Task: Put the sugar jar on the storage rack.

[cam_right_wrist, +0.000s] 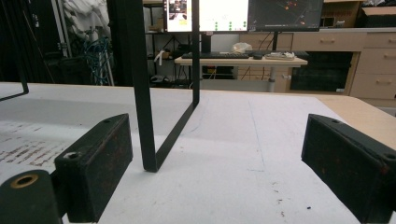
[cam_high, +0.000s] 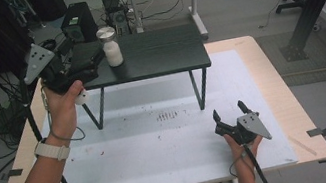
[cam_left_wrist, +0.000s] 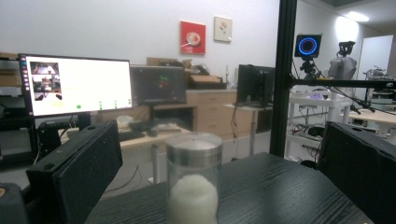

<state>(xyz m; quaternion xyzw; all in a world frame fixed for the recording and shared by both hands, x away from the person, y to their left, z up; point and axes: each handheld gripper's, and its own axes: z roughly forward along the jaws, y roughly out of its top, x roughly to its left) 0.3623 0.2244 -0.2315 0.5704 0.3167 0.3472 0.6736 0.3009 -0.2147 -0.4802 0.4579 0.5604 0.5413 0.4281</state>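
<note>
1. Jar (cam_high: 111, 46) stands upright on the black riser shelf (cam_high: 165, 55), near its left end; placement looks done, only pulling clear is left.
2. Left gripper (cam_high: 94, 59) level at the jar, jaws wide, not touching the glass.
3. Right gripper (cam_high: 230, 112) rests low on the white mat (cam_high: 161, 147), jaws wide, empty.

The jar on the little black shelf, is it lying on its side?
No, the jar stands upright on the black shelf, its metal lid on top and white filling inside.
</note>
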